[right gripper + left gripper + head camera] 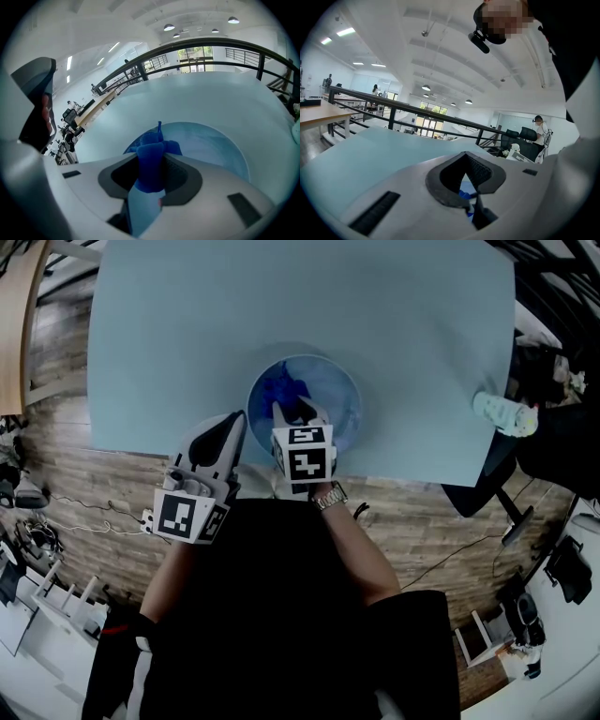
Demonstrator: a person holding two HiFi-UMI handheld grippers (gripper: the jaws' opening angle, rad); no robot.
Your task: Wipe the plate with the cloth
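— What is the head view showing?

— The plate (339,388) is sitting on the pale blue table (281,306), close to its 6 o'clock edge. The blue cloth (281,388) is lying bunched in the plate's 9 o'clock half. The right gripper (298,412) is reaching in over the rim at 6 o'clock, and a wristwatch (328,495) is showing behind its marker cube. The left gripper (234,425) is pointing its dark tip at the rim near 8 o'clock. I cannot tell whether it is touching.

— And the left gripper view?

— The left gripper's pads are pressing together at their tips and pinching nothing. A sliver of blue is showing through the slit below them, and the table is spreading out toward 10 o'clock.

— The right gripper view?

— The right gripper's jaws are squeezing a fold of the cloth between the pads. The rest of the cloth is standing up at 12 o'clock past the tips, over the plate. The plate's bare surface is stretching away toward 2 o'clock, with the table running on beyond it.
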